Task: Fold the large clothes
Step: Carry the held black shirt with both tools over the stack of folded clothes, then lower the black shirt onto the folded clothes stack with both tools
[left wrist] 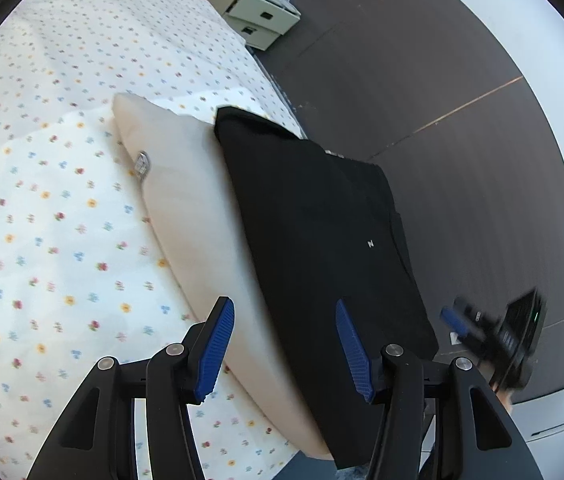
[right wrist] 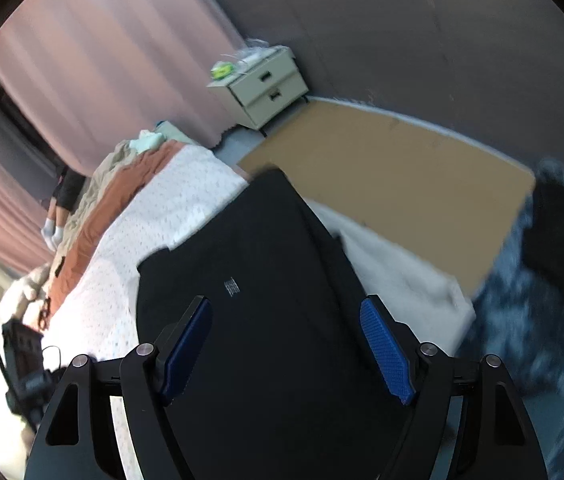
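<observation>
We see the left gripper [left wrist: 283,346] and the right gripper [right wrist: 286,350] both with jaws apart and holding nothing, above the black garment [left wrist: 321,236]. It lies folded flat, a long rectangle, partly over a cream pillow [left wrist: 178,200] at the bed [left wrist: 42,220] edge, running lengthwise away from the grippers.

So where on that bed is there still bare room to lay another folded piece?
The widest free patch is the floral sheet, left of the cream garment in the left wrist view. Near the bed's edge it is crowded: the folded black garment lies partly over the cream one. The far end holds rumpled brown bedding.
</observation>
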{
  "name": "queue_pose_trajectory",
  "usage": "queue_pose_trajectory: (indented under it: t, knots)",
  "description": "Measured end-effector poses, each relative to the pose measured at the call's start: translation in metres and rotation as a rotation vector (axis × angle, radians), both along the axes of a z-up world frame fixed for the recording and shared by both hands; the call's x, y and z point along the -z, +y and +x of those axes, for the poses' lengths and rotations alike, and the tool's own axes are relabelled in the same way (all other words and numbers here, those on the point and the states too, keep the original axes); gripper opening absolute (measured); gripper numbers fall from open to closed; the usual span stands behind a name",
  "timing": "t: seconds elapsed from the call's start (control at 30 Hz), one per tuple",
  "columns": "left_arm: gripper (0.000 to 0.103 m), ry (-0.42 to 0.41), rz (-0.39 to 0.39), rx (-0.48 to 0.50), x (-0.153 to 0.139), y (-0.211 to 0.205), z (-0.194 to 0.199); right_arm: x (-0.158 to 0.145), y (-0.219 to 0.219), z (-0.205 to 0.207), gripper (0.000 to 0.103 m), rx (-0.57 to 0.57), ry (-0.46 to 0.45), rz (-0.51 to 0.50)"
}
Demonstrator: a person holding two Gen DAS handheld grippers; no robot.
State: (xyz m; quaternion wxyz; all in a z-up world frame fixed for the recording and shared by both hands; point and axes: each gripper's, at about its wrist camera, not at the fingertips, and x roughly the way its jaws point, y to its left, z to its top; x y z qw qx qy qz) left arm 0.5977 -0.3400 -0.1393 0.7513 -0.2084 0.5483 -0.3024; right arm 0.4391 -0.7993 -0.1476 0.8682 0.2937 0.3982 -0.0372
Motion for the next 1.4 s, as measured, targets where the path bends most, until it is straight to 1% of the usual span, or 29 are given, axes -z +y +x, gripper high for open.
queue_pose_trajectory:
  t: [0.07, 0.17, 0.23, 0.27, 0.3, 0.33, 0.37, 0.43, 0.5, 0.6, 0.7, 0.77, 0.8, 0.87, 0.9, 0.93, 0.97, 1.03, 1.07, 1.1, 1.2, 1.27, 1.4]
  knots:
    - [0.054, 0.012, 0.005, 0.017, 0.003, -0.013, 0.001, 0.017, -0.007, -0.021, 0.077, 0.028, 0.008, 0.031]
    - [0.054, 0.029, 0.014, 0.021, 0.018, -0.026, 0.008, 0.037, -0.011, -0.055, 0.077, 0.072, -0.008, 0.078]
    - [0.054, 0.046, 0.009, 0.020, 0.030, -0.029, 0.015, 0.047, -0.012, -0.065, 0.077, 0.098, -0.019, 0.115]
    - [0.054, 0.059, 0.005, 0.019, 0.034, -0.032, 0.017, 0.053, -0.015, -0.076, 0.077, 0.114, -0.026, 0.150]
    - [0.054, 0.068, 0.002, 0.019, 0.036, -0.033, 0.017, 0.057, -0.014, -0.077, 0.079, 0.125, -0.030, 0.169]
    - [0.054, 0.073, -0.003, 0.021, 0.039, -0.037, 0.019, 0.064, -0.017, -0.084, 0.082, 0.142, -0.040, 0.210]
    - [0.054, 0.070, -0.003, 0.025, 0.042, -0.042, 0.022, 0.069, -0.018, -0.089, 0.088, 0.146, -0.047, 0.241]
    - [0.054, 0.065, 0.014, 0.031, 0.047, -0.050, 0.027, 0.084, -0.019, -0.094, 0.089, 0.152, -0.062, 0.315]
    - [0.054, 0.065, 0.011, 0.035, 0.051, -0.055, 0.031, 0.096, -0.018, -0.095, 0.089, 0.154, -0.064, 0.359]
    - [0.054, 0.073, 0.000, 0.036, 0.058, -0.065, 0.038, 0.108, -0.015, -0.096, 0.089, 0.173, -0.096, 0.416]
    - [0.054, 0.078, -0.009, 0.023, 0.063, -0.070, 0.044, 0.121, -0.006, -0.089, 0.089, 0.164, -0.129, 0.487]
    - [0.054, 0.081, -0.020, 0.011, 0.067, -0.074, 0.048, 0.124, 0.001, -0.084, 0.089, 0.157, -0.142, 0.505]
    - [0.053, 0.075, -0.019, 0.004, 0.068, -0.075, 0.049, 0.126, 0.004, -0.080, 0.090, 0.153, -0.149, 0.515]
    - [0.042, 0.047, -0.004, 0.009, 0.066, -0.078, 0.047, 0.132, 0.010, -0.071, 0.091, 0.149, -0.141, 0.527]
    - [0.035, 0.029, 0.016, 0.015, 0.064, -0.080, 0.046, 0.134, 0.011, -0.068, 0.091, 0.152, -0.136, 0.528]
    - [0.030, 0.019, 0.025, 0.014, 0.062, -0.079, 0.045, 0.136, 0.011, -0.064, 0.090, 0.160, -0.127, 0.527]
    - [0.028, 0.012, 0.021, 0.011, 0.059, -0.078, 0.043, 0.136, 0.012, -0.063, 0.090, 0.168, -0.123, 0.521]
    - [0.023, -0.002, 0.012, 0.008, 0.053, -0.075, 0.040, 0.128, 0.013, -0.063, 0.059, 0.199, -0.143, 0.464]
    - [0.022, -0.003, 0.011, 0.003, 0.050, -0.073, 0.038, 0.122, 0.013, -0.064, 0.038, 0.213, -0.145, 0.421]
    - [0.022, -0.005, 0.010, -0.004, 0.047, -0.070, 0.036, 0.115, 0.015, -0.065, 0.032, 0.218, -0.138, 0.379]
    - [0.021, -0.019, 0.016, -0.021, 0.041, -0.065, 0.026, 0.099, 0.018, -0.062, 0.021, 0.192, -0.150, 0.310]
    - [0.021, -0.022, 0.019, -0.035, 0.041, -0.058, 0.019, 0.092, 0.021, -0.056, 0.018, 0.172, -0.145, 0.274]
    - [0.022, -0.005, 0.001, -0.069, 0.044, -0.046, 0.011, 0.084, 0.019, -0.040, 0.017, 0.135, -0.153, 0.259]
